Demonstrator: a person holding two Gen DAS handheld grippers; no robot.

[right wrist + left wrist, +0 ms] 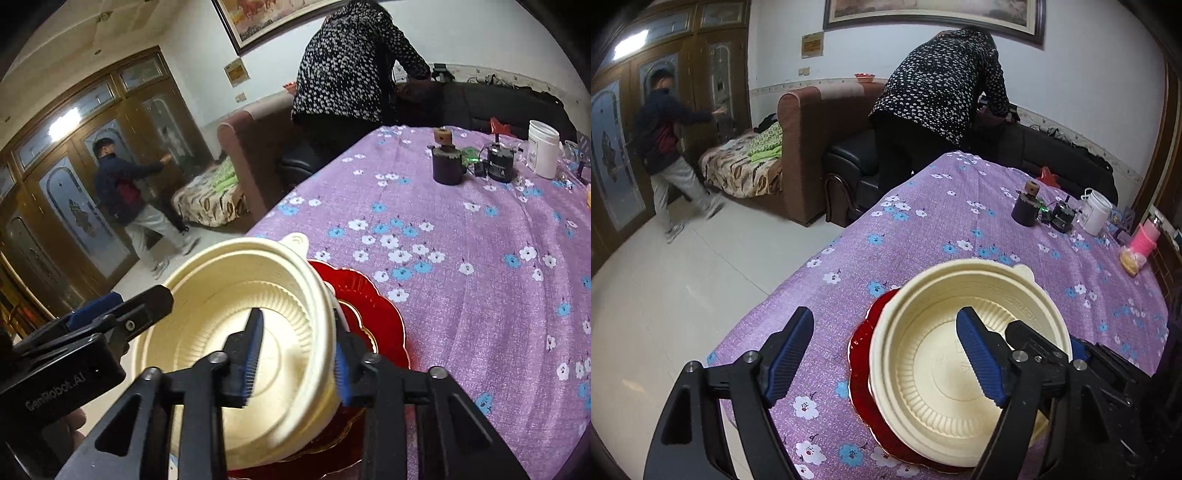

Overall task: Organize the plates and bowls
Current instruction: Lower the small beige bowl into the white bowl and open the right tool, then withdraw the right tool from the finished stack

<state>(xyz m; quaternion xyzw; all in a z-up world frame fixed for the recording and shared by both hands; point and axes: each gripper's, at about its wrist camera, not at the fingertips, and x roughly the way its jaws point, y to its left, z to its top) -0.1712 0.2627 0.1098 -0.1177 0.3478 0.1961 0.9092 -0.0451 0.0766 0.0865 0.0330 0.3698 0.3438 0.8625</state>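
Observation:
A cream plastic bowl (945,354) sits tilted on a red plate (862,391) near the front edge of the purple flowered tablecloth (923,229). My left gripper (882,358) is open, its right finger over the bowl's inside and its left finger off to the left over the cloth. In the right wrist view my right gripper (295,363) is closed on the near wall of the bowl (229,317), one finger inside and one outside, above the red plate (373,310). The left gripper's body (74,354) shows at the left.
At the table's far side stand a dark jar (1027,206), a small black device (1062,218), a white tub (1095,214) and a pink cup (1143,240). A person (938,103) bends over the black sofa behind the table. Another person (668,155) walks by the wooden doors.

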